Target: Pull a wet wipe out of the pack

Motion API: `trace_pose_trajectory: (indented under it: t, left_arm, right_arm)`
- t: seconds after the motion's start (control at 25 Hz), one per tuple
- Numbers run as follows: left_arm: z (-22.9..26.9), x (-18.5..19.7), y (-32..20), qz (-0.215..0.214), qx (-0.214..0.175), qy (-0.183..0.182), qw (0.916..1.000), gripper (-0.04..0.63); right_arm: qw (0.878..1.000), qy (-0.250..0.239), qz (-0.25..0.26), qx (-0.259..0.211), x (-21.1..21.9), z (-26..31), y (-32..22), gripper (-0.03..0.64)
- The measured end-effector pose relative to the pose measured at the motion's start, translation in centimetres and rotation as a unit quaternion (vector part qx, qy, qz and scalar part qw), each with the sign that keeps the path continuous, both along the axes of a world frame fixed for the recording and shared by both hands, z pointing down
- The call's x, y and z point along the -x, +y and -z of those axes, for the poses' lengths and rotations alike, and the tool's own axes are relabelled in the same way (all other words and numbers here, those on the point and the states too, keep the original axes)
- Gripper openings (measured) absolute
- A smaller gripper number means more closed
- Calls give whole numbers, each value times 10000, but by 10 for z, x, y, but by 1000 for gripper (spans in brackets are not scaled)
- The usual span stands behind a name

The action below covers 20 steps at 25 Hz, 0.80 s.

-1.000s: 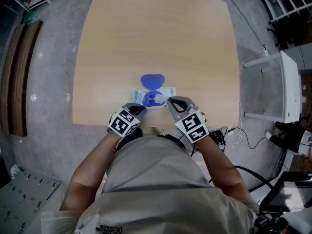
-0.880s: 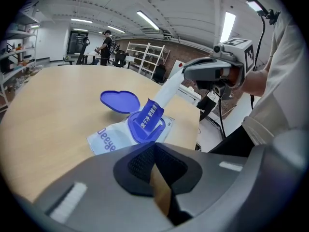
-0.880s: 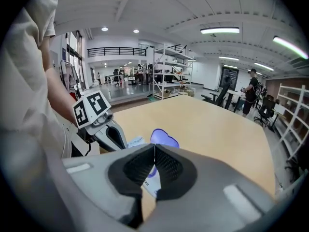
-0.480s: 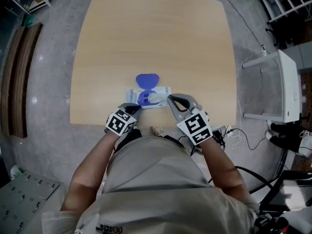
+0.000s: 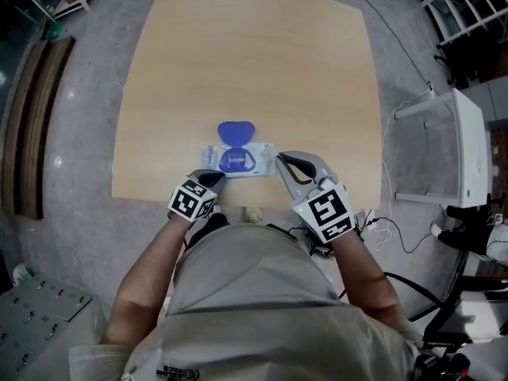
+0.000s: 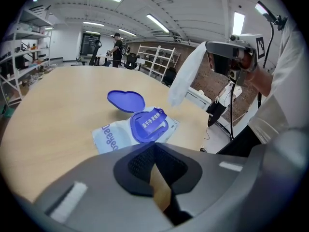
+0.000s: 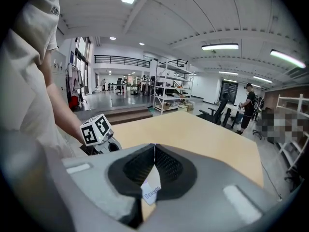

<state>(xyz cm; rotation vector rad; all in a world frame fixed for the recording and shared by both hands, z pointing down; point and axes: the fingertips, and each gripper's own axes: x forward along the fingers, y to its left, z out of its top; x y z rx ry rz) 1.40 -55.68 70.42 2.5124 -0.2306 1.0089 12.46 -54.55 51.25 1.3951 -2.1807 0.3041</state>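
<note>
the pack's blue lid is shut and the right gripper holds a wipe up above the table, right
No: the blue lid of the pack is flipped open, as the left gripper view shows. The rest stands: the right gripper holds a wet wipe up above the table.

**Wet wipe (image 6: 185, 79) drawn clear, right gripper (image 5: 280, 162) lifted**

A second ago I had my right gripper down at the blue opening of the pack (image 5: 208, 158), pinching the white tip of the wet wipe. Half a second back the sheet was partly drawn out. Now that gripper has come up and back toward the near right edge of the desk (image 5: 238, 70). The wet wipe hangs free from its closed jaws, above the desk and to the right of the pack, apart from it. The opening, which showed white before, now shows only blue.
</note>
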Motion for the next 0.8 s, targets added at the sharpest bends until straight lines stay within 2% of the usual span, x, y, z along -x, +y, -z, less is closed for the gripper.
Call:
trace_pose_trajectory:
  t: [0.24, 0.48, 0.8]
  left_arm:
    - [20, -1, 10, 308, -116, 157, 9993, 6]
    - [62, -2, 31, 669, -302, 418, 9964, 6]
    - [137, -15, 72, 1409, -677, 884, 9837, 5]
  right_arm:
    - [9998, -128, 132, -101, -11, 11, 15, 3]
    - [9986, -278, 412, -174, -20, 17, 37, 3]
    - [9937, -360, 1001, -346, -39, 31, 73, 3]
